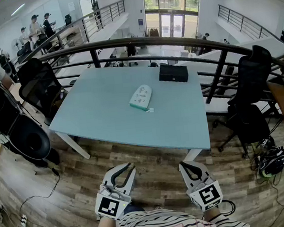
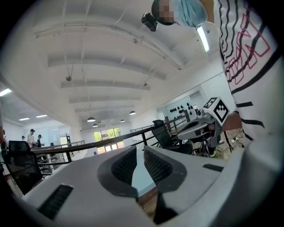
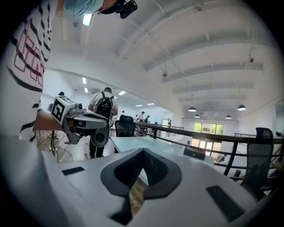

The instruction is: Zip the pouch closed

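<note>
**Operator:** Where does it stand?

**Guide:** You haven't started zipping yet; I'd say you're still at the approach. The pouch [image 1: 141, 97] lies flat on the surface [image 1: 106, 106], well ahead of both your tongs and roughly midway between their lines. Beyond it, farther from you, sits a black box [image 1: 173, 73].

**Operator:** And the tongs?

**Guide:** You hold both close to your body, short of the surface's near edge. Your left tongs [image 1: 129, 166] are all but closed, with only a slit between them, and they're empty. Your right tongs [image 1: 182, 164] are fully closed on nothing.

**Operator:** Next?

**Guide:** You probably need to step in and open both. Then pin the pouch with one and take the zip pull with the other. From here the pull is too small to place, so find it first.
</note>
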Tool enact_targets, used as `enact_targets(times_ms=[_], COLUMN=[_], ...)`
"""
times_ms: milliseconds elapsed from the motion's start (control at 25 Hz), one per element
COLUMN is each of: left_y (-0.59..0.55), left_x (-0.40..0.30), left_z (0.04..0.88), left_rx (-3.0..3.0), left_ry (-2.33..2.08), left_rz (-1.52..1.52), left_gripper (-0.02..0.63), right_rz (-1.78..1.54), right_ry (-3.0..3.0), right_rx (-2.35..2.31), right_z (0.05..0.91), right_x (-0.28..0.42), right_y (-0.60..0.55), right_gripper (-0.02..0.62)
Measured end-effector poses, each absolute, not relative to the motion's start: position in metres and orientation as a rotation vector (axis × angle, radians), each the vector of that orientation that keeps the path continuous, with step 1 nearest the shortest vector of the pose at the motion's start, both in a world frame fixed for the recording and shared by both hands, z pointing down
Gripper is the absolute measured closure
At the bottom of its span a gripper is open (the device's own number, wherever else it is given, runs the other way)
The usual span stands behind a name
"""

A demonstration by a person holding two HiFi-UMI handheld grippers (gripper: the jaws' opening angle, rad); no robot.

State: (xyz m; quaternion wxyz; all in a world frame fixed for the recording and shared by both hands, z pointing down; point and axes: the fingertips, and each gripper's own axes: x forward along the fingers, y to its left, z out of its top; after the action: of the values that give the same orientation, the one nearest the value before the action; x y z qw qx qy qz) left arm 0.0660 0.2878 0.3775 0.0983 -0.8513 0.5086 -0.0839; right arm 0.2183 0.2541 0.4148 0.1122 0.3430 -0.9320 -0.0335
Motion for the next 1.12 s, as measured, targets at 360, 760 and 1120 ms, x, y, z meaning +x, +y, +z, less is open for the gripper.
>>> enact_targets(times_ms=[360,760,1120], left_y=[0.279,0.242,0.162], left_x=[0.069,0.042,-0.006], left_z=[0.378,0.391,0.393], left_rx=[-2.518,-2.542,-2.62], left_ry=[1.497,1.489,1.403], left_rz=[-0.266,-0.255,-0.223], left_gripper=[0.572,0.572,0.565], right_rz=[-0.072,0.061,0.099], right_ry=[-2.822,-2.887,-2.834], right_rx=[1.013,1.098,1.202], right_z=[0.405,0.408,0.411], right_x=[0.216,0.199,0.149], right_y=[0.241,0.205,0.138], right_gripper=[0.568,0.566,0.565])
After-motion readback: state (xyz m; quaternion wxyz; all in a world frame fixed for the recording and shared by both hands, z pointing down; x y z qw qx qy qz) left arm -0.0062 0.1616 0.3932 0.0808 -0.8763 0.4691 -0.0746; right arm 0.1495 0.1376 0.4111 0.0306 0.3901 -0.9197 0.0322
